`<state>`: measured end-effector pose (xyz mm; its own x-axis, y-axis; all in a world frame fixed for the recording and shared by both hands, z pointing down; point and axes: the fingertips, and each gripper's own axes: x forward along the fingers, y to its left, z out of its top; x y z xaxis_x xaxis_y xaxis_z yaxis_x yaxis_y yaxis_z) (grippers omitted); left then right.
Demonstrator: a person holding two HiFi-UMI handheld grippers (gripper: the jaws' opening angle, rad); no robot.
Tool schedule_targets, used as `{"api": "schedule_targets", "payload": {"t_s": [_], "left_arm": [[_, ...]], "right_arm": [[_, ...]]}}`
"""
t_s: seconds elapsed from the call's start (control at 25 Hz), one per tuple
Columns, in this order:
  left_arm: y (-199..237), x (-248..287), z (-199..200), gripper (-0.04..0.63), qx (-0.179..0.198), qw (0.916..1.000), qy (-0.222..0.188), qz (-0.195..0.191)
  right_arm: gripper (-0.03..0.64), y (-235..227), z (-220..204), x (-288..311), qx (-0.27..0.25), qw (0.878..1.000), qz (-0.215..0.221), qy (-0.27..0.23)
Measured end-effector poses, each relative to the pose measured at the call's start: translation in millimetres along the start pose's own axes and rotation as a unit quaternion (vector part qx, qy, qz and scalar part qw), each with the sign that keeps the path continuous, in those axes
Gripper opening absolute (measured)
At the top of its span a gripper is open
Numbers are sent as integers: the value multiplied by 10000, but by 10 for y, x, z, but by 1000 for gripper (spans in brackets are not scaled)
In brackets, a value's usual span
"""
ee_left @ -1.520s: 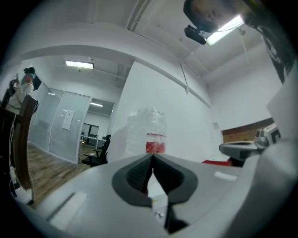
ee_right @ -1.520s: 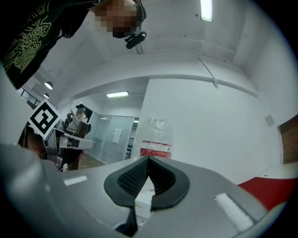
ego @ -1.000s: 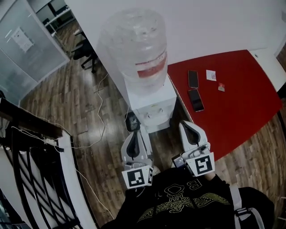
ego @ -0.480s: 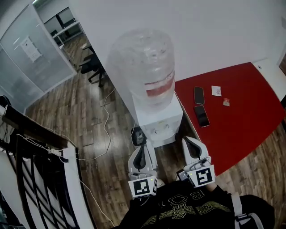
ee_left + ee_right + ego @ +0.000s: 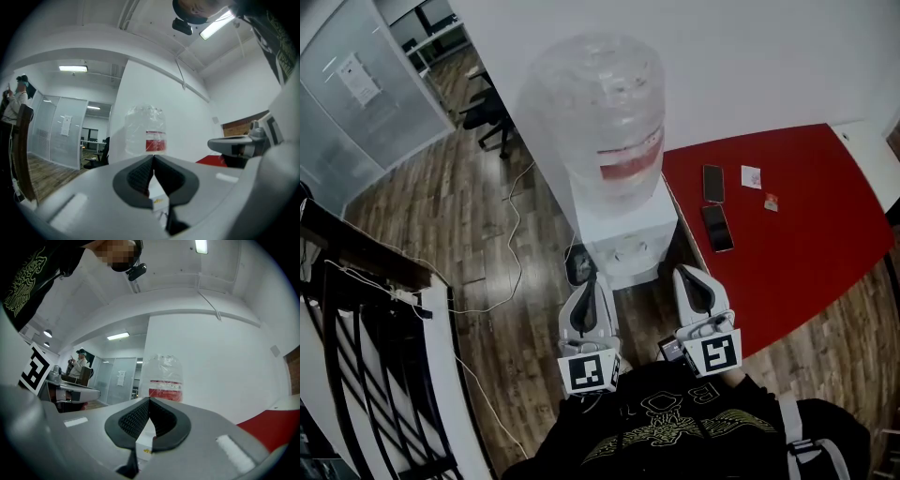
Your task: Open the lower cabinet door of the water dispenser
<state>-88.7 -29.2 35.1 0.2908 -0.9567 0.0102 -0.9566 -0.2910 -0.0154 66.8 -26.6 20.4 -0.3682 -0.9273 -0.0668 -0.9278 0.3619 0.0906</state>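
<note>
- An office: frosted glass partitions (image 5: 370, 117) bearing a posted notice (image 5: 358, 79) close off a room.
- A black swivel chair (image 5: 483, 114) stands by white desks (image 5: 439, 36).
- A water dispenser (image 5: 623, 234) stands between a red table (image 5: 797, 234) and wood-plank floor (image 5: 422, 225).
- Strip lights (image 5: 72, 68) line the white ceiling.

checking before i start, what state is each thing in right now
left gripper: shut, empty
right gripper: shut, empty
water bottle: seated on the water dispenser
lower cabinet door: hidden, cannot tell
far phone: flat on the red table, screen dark
near phone: flat, screen dark
</note>
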Motion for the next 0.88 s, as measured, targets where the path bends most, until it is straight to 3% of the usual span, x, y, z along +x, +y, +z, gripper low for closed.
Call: {"api": "schedule_targets", "payload": {"t_s": [0.24,0.72,0.88], "left_arm": [[-58,66,8,6,-17,10000,-13,-11],[-132,104,-9,6,69,10000,12,14],[-124,94,3,6,18,10000,0,40]], "right_arm": [[0,-95,-29,16,56,9997,-93,224],[0,-127,-54,22,83,9999,80,49],[-2,-128,-43,48,52,9997,40,216]]}}
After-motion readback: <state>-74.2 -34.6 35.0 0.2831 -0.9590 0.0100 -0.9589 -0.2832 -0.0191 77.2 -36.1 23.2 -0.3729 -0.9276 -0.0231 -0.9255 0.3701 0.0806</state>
